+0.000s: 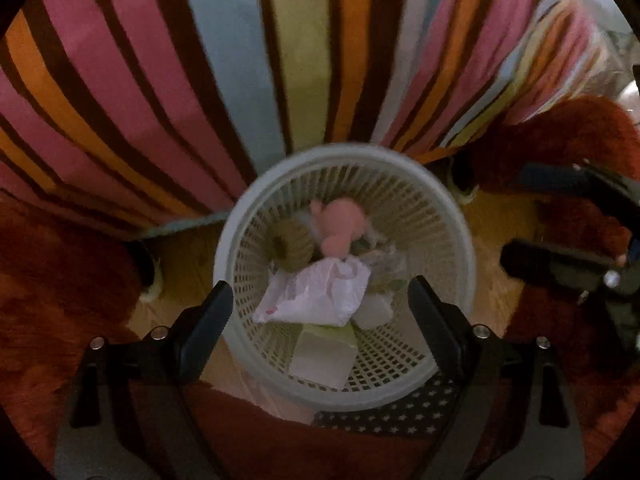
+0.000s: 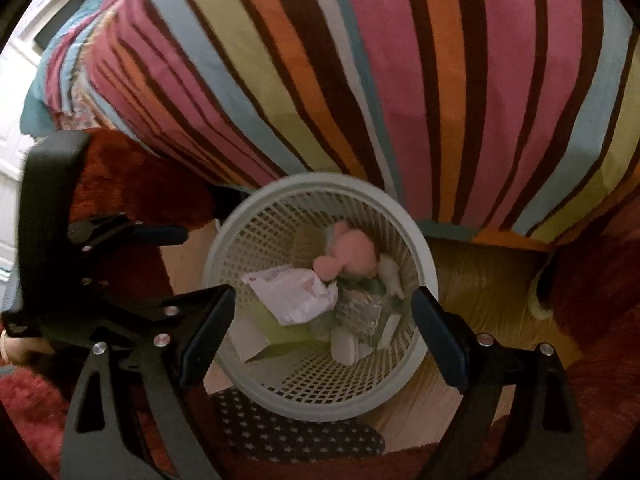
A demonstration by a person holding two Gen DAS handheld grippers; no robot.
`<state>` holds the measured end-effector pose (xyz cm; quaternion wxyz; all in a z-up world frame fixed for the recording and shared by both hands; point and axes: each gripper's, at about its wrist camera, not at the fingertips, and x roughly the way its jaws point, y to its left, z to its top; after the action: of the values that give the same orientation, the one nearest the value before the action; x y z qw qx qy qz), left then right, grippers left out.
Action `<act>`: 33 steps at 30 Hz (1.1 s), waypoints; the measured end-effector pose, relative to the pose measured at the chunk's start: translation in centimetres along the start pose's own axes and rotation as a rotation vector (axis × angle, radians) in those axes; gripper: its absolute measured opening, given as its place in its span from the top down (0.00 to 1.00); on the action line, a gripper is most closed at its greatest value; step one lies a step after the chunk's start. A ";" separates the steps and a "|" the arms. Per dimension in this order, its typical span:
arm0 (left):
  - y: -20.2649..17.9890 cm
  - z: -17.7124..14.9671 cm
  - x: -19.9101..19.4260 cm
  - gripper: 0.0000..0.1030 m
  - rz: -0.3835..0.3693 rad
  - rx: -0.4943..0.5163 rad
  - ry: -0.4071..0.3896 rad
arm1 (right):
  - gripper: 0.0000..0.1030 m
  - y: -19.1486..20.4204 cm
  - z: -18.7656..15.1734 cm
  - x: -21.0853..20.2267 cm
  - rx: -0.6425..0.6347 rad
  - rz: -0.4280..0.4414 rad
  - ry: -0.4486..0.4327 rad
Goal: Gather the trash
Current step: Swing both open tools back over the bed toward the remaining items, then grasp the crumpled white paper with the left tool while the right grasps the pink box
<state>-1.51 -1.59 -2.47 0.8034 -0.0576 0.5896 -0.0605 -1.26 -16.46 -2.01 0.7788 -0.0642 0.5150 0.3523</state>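
A white lattice waste basket stands on the floor against a striped bed. Inside lie a pink soft lump, a crumpled white wrapper, a brownish roll, a white box and other scraps. My left gripper hovers over the basket mouth, open, with nothing between its fingers. My right gripper hangs above the same basket, also open and holding nothing. Each shows in the other's view: the right gripper at the right edge, the left gripper at the left.
A bedspread striped in pink, orange, blue and brown hangs behind the basket. A shaggy red rug flanks the wooden floor. A dark star-patterned cloth lies at the basket's near side. A white door stands far left.
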 end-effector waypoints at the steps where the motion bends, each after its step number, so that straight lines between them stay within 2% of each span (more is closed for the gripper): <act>1: -0.1 0.3 -1.4 0.16 -0.033 0.018 -0.025 | 0.17 0.1 0.1 -0.5 -0.003 -0.003 -0.015; 2: -0.2 0.6 -2.9 0.16 -0.073 0.027 -0.046 | 0.17 0.4 0.6 -2.5 -0.015 -0.013 -0.081; 3: 0.0 1.6 -5.4 0.16 -0.144 0.031 -0.085 | 0.17 0.5 0.8 -3.2 -0.018 -0.016 -0.105; 4: 0.2 2.3 -7.0 0.16 -0.176 0.035 -0.118 | 0.17 0.5 1.7 -5.0 -0.022 -0.033 -0.170; 5: 0.7 3.8 -9.5 0.16 -0.198 0.051 -0.184 | 0.17 0.3 3.0 -6.6 -0.017 -0.058 -0.230; 6: 1.0 4.9 -11.1 0.16 -0.185 0.063 -0.232 | 0.17 -0.1 5.0 -8.2 -0.006 -0.096 -0.300; 7: 1.5 6.5 -13.1 0.16 -0.145 0.080 -0.301 | 0.17 -0.1 5.6 -8.5 -0.004 -0.104 -0.316; 8: 2.1 8.1 -14.6 0.16 -0.105 0.091 -0.359 | 0.17 -0.6 8.8 -9.8 0.006 -0.132 -0.405; 9: 3.2 10.8 -16.3 0.16 -0.032 0.088 -0.432 | 0.17 -0.5 9.1 -9.9 0.007 -0.137 -0.411; 11: 5.1 15.4 -17.9 0.16 0.061 0.049 -0.507 | 0.17 -0.6 14.2 -10.2 0.007 -0.219 -0.503; 13: 7.1 19.8 -18.7 0.14 0.075 -0.015 -0.530 | 0.14 -0.4 18.1 -9.8 0.021 -0.273 -0.560; 14: 8.1 22.1 -18.9 0.13 0.060 -0.050 -0.533 | 0.09 -0.7 21.6 -9.1 0.042 -0.311 -0.583; 16: 10.3 27.6 -19.1 0.13 0.016 -0.131 -0.539 | 0.09 -0.6 25.5 -7.9 0.070 -0.345 -0.582; 18: 12.0 33.2 -18.9 0.13 -0.026 -0.189 -0.541 | 0.09 -1.1 31.8 -5.1 0.118 -0.386 -0.538; 19: 12.3 35.3 -18.5 0.13 -0.041 -0.207 -0.539 | 0.09 -0.8 32.6 -4.6 0.123 -0.392 -0.532; 20: 12.5 37.5 -18.1 0.13 -0.045 -0.223 -0.534 | 0.09 -1.3 35.6 -3.0 0.138 -0.415 -0.503; 22: 12.7 42.0 -17.2 0.13 -0.048 -0.221 -0.523 | 0.09 -1.9 39.2 -0.7 0.148 -0.450 -0.467; 23: 12.7 44.3 -16.6 0.13 -0.056 -0.213 -0.518 | 0.09 -2.3 40.0 -0.9 0.147 -0.456 -0.465; 25: 12.4 47.3 -15.5 0.13 -0.084 -0.209 -0.490 | 0.09 -3.8 42.6 0.6 0.153 -0.493 -0.453; 27: 12.2 50.0 -14.2 0.13 -0.120 -0.209 -0.460 | 0.09 -4.1 44.1 2.1 0.173 -0.493 -0.442; 33: 12.3 54.5 -10.7 0.11 -0.151 -0.213 -0.401 | 0.09 -8.9 46.4 4.0 0.263 -0.396 -0.397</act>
<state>47.71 13.45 21.86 0.8869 -0.1967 0.4155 -0.0451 40.23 0.31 13.66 0.9192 0.0082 0.3716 0.1298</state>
